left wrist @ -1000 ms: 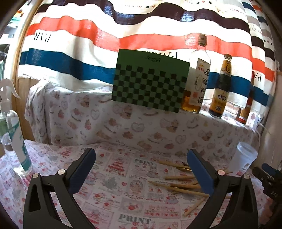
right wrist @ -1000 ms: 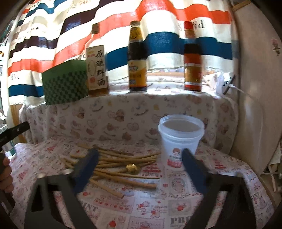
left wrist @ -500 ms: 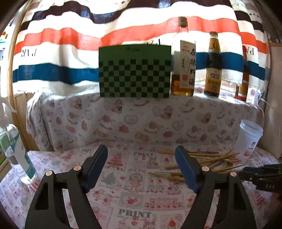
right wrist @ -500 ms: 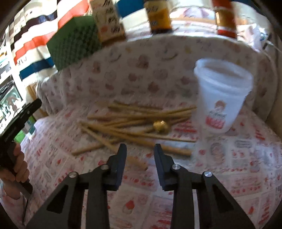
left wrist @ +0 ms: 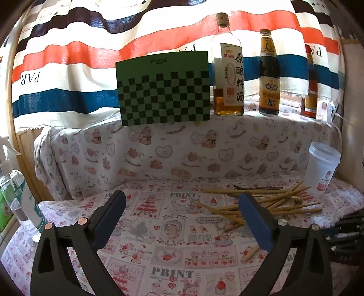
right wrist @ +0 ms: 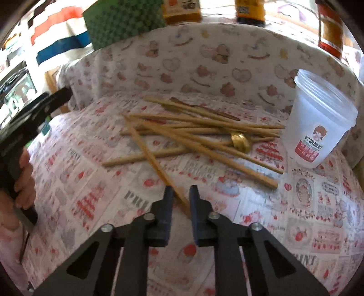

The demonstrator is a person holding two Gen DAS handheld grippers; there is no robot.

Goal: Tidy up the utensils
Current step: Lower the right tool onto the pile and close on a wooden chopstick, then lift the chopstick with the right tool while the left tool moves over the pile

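The right gripper (right wrist: 180, 193) is closing its jaws around the near end of a wooden chopstick (right wrist: 150, 154), whose long axis runs away toward the pile beside the plastic cup (right wrist: 323, 118), while the left gripper (left wrist: 182, 218) is opening wide, empty, farther off.

Bottles (right wrist: 250, 10) cropped above; spray bottle (left wrist: 17, 200) perhaps half-cut.

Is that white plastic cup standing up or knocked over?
Standing up. The cup sits on its base on the tablecloth, open mouth facing up, right beside the chopsticks.
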